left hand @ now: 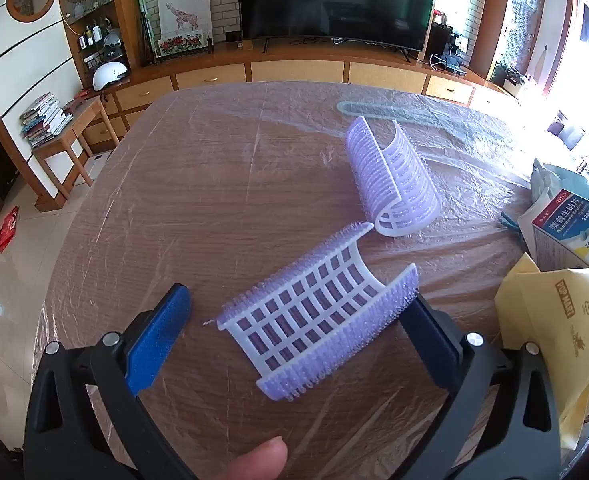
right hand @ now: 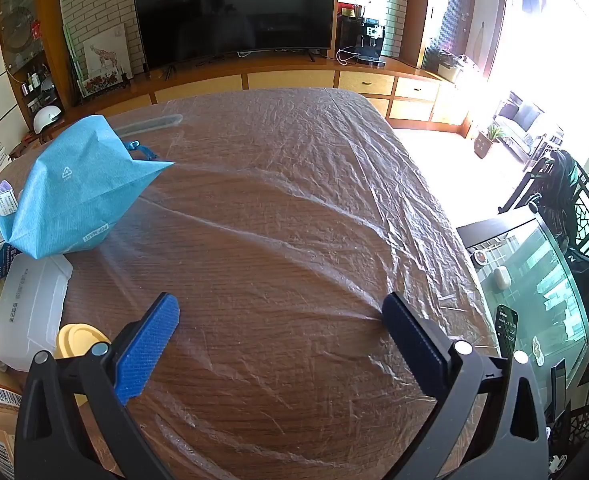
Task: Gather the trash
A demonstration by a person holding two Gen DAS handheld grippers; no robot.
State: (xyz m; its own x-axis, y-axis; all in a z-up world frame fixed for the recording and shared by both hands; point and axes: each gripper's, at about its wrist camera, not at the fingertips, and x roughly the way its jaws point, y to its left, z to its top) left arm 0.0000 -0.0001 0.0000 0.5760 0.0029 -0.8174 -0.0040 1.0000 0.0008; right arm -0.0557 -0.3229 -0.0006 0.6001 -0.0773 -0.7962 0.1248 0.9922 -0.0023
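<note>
The left gripper, jaws apart, straddles the nearer purple roller half; its right pad seems to touch the bristles. Lower squarely, then squeeze gently across both bristled edges. The right gripper hangs wide, empty, over the film-covered table

Black two-finger grippers, blue textured pads on the fingers, silver pivot screws.

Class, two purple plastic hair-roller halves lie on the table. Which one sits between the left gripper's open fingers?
The nearer purple plastic roller half, lying hollow side up, grid showing. The farther roller half lies beyond the left gripper.
</note>
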